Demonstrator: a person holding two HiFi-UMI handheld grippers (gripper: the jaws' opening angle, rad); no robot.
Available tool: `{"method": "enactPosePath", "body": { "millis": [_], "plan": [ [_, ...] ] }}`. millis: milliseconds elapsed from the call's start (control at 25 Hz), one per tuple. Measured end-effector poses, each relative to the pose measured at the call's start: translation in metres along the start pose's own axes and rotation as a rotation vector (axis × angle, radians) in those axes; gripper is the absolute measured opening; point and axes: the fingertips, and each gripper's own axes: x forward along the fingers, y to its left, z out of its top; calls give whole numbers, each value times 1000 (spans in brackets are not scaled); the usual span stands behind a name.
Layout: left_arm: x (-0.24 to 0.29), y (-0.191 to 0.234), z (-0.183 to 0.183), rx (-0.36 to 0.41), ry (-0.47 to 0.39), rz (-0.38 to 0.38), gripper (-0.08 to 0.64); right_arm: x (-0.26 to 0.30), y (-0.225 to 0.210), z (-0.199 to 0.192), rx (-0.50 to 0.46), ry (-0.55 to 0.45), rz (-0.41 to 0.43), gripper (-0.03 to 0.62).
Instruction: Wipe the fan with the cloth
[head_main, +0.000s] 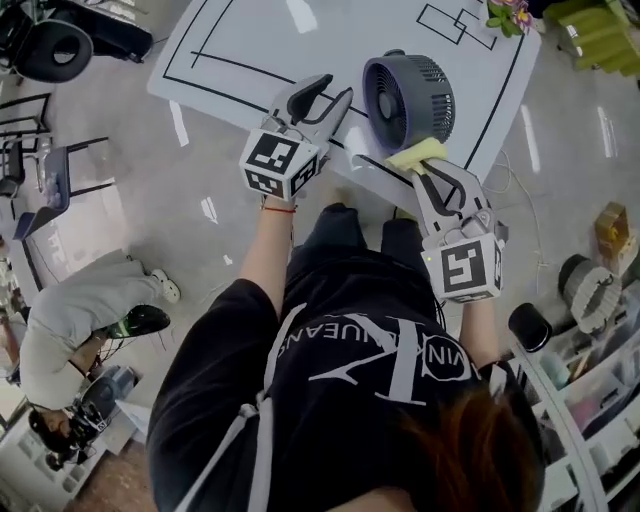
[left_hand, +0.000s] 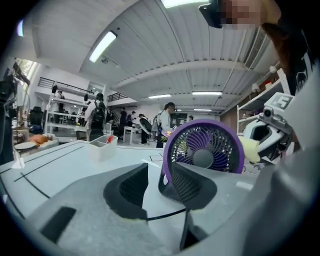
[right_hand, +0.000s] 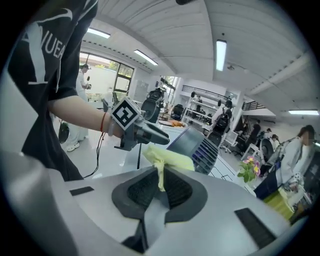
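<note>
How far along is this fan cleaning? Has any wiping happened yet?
Done: the yellow cloth is picked up, pinched in the right gripper. In hand: the cloth is held at the near side of the fan; contact is unclear. The left gripper is open and empty beside the fan. Left: seemingly the whole wipe, though the pictures cannot show what has been cleaned.

The left gripper (head_main: 328, 97) points forward, its jaws wide apart and the pads (left_hand: 132, 187) pressing on nothing. Behind it a bare forearm (head_main: 262, 255) stretches out, with a red band (head_main: 280, 208) at the wrist. Just to its right and nearer the body, the right gripper (head_main: 425, 168) angles forward, its jaws closed on a yellow cloth (right_hand: 170, 159) that bunches beyond the tips.
</note>
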Motion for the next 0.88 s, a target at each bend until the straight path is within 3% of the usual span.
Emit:
{"method": "enactPosePath", "body": {
  "millis": [240, 480, 560, 640, 800, 880],
  "plan": [
    [38, -7, 9, -12, -17, -236, 183, -5, -4, -4, 112, 47, -187, 29],
    [56, -27, 4, 105, 25, -419, 154, -4, -5, -12, 174, 90, -348, 29],
    [56, -27, 0, 176, 38, -435, 115, -1, -5, -14, 164, 120, -383, 28],
    [57, -26, -4, 195, 53, -428, 81, 1, -6, -16, 118, 171, -416, 28],
    [51, -27, -5, 113, 55, -404, 69, -2, -5, -22, -30, 284, -480, 28],
    [46, -29, -4, 81, 43, -376, 67, -5, -7, -24, -55, 294, -492, 28]
  ]
}}
